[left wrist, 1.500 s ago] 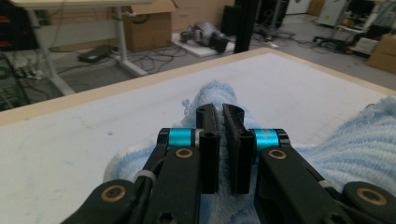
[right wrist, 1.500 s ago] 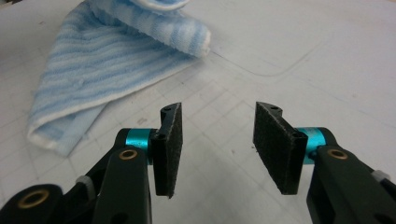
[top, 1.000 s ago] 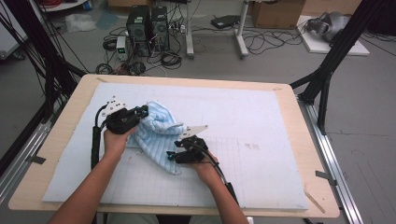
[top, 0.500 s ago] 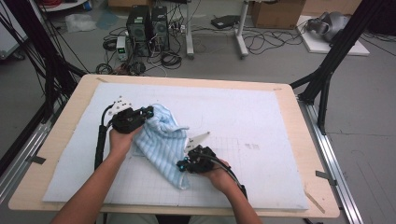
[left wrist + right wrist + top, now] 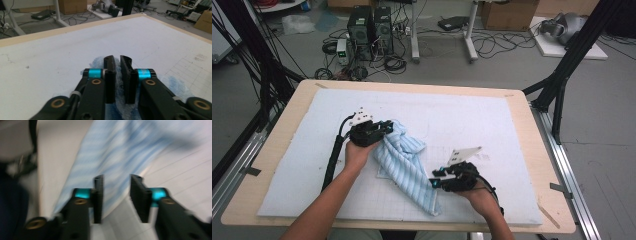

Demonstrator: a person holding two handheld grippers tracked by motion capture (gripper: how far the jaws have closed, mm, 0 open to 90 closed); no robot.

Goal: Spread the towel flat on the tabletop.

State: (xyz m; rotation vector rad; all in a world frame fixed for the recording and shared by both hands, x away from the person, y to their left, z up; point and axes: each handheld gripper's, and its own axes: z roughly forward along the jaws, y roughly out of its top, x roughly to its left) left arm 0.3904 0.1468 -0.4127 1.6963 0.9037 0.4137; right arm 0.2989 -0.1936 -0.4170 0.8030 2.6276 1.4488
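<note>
A light blue striped towel (image 5: 404,160) lies rumpled on the white mat (image 5: 472,120), stretched from the upper left toward the near edge. My left gripper (image 5: 387,127) sits at its far left end. In the left gripper view the jaws (image 5: 117,58) have just been opening, but the gap is narrow and a fuzzy fold of towel (image 5: 100,61) is pinched in it. My right gripper (image 5: 434,181) hovers by the towel's near end. Its jaws (image 5: 116,178) have just been opening and stand apart, with the towel (image 5: 112,150) beneath and beyond them, untouched by the pads.
The mat covers most of a wooden table (image 5: 532,150), with bare mat to the right and far side. Beyond the table, computer cases (image 5: 371,27), cables and black frame legs (image 5: 562,75) stand on the floor.
The right gripper moved right and toward the near edge, drawing the towel's near end out long, and its jaws now stand apart. The left gripper shifted only slightly.
</note>
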